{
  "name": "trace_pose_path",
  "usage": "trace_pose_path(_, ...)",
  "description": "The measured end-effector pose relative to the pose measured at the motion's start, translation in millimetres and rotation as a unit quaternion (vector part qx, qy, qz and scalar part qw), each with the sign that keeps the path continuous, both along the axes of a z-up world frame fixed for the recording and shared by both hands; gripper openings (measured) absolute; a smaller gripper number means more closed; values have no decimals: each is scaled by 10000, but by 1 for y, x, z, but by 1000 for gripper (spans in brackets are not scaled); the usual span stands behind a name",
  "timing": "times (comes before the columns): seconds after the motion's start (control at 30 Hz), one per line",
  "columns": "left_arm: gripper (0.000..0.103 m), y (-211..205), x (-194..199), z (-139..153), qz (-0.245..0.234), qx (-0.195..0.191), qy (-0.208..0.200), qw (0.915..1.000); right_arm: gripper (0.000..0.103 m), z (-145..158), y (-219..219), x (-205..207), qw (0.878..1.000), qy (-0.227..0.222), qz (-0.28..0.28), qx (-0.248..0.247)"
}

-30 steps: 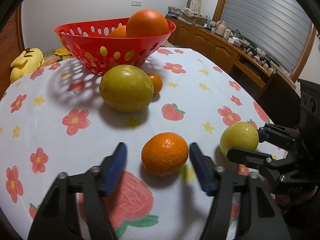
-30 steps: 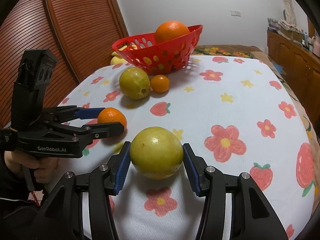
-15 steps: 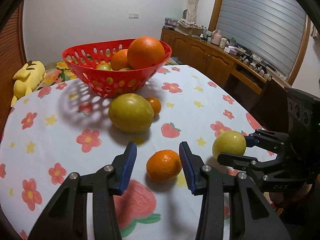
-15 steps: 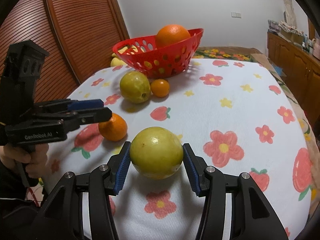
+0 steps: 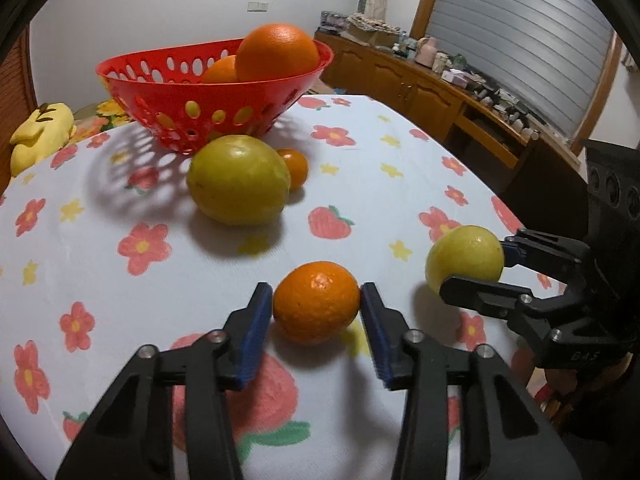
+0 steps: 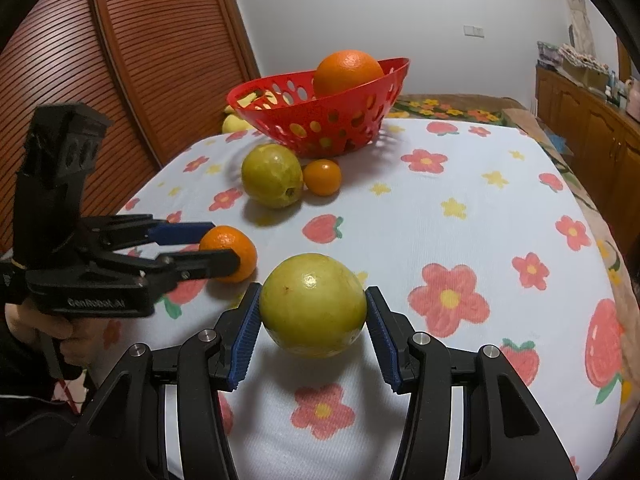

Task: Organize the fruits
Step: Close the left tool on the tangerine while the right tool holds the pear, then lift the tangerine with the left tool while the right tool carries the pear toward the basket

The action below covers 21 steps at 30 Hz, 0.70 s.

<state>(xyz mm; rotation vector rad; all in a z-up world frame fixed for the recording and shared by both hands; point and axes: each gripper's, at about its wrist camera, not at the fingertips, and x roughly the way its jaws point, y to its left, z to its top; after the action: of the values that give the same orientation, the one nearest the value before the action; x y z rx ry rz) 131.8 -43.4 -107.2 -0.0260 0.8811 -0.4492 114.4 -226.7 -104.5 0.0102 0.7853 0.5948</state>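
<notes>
A small orange (image 5: 316, 305) rests on the flowered tablecloth (image 5: 380, 184). My left gripper (image 5: 316, 300) is closing onto it, and both blue pads touch its sides. To its right my right gripper (image 6: 313, 308) is shut on a round yellow-green fruit (image 6: 313, 304), which sits low over the cloth. Seen from the right wrist view, the left gripper (image 6: 224, 248) grips the orange (image 6: 242, 254) from the left. At the back stands a red perforated basket (image 5: 208, 92) holding a large orange (image 5: 278, 54) and another behind it.
A big yellow-green fruit (image 5: 239, 180) and a tiny orange (image 5: 297, 166) lie in front of the basket. A yellow plush toy (image 5: 40, 132) lies at the far left. A wooden sideboard (image 5: 420, 92) runs past the table's right edge, and a slatted wooden door (image 6: 120, 60) stands left.
The left gripper's jaws came together from wide apart until the pads met the small orange. The right gripper kept still with its fruit.
</notes>
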Motion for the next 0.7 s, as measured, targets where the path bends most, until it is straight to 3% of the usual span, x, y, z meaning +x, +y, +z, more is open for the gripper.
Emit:
trace_pose_path(0.27, 41, 7, 0, 12, 106, -110, -132, 9998, 52, 0, 0, 0, 10000, -11, 13, 4)
trace_pose_path(0.7, 41, 39, 17, 76, 469, -269, -884, 9946, 52, 36, 5, 17, 9989, -435, 121, -83)
